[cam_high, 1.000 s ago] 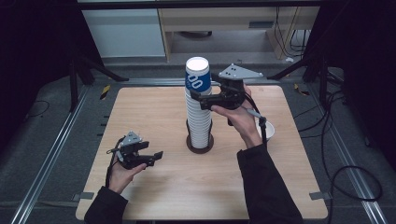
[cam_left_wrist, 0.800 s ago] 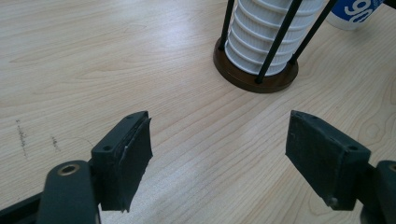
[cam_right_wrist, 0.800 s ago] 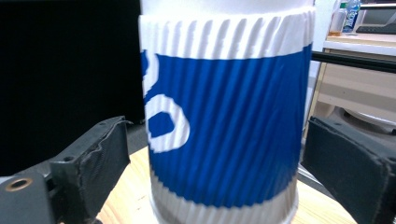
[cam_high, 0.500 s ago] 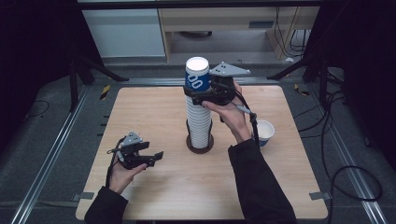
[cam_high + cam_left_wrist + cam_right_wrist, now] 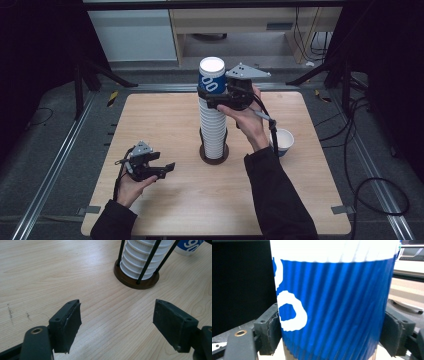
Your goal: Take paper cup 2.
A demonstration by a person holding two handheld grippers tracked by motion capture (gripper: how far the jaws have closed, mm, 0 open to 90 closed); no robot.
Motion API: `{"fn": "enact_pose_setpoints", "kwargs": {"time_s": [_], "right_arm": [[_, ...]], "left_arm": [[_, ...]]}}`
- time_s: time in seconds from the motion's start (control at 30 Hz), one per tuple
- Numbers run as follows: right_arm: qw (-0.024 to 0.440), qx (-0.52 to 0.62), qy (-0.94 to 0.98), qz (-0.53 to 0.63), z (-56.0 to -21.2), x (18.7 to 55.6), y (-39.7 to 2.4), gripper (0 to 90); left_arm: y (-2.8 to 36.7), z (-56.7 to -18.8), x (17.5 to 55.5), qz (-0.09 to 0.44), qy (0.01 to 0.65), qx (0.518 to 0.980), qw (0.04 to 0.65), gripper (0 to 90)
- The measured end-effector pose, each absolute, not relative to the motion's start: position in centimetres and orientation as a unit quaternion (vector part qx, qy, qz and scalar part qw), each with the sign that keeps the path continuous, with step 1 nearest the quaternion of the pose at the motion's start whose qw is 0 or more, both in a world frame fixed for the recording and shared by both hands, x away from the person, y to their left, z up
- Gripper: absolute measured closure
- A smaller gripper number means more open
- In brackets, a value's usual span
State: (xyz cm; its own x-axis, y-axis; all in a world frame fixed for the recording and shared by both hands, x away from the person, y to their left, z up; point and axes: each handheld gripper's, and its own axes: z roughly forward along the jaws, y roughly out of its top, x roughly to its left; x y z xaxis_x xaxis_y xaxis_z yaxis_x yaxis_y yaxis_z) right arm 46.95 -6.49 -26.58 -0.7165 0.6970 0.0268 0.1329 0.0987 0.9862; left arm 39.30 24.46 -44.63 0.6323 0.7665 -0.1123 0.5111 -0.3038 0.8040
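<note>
The top cup [image 5: 211, 80] is a ribbed paper cup with a blue sleeve bearing white rounded figures, a white band under its rim and a white inside. It sits at the head of a tall stack of white cups [image 5: 213, 127] held in a rack of thin black rods on a round dark wooden base [image 5: 215, 154], at the middle of the wooden table [image 5: 165, 120]. The right gripper [image 5: 211, 95] reaches it from three o'clock; its jaws have just been closing, and its pads [image 5: 273, 331] now press both sides of the blue sleeve. At four o'clock from the base a single blue-and-white cup [image 5: 281, 141] stands upright on the table. At eight o'clock, near the table's front edge, the left gripper [image 5: 167, 170] hovers with jaws spread wide and nothing between them.
</note>
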Motion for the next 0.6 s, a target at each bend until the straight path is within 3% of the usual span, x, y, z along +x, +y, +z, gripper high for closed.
{"fn": "enact_pose_setpoints", "kwargs": {"time_s": [0.6], "right_arm": [[0.255, 0.279, 0.694, 0.613, -23.3, 46.6, -6.8, 20.5]], "left_arm": [[24.5, -44.6, 39.3, 0.147, 0.404, 0.794, 0.430, 21.9]]}}
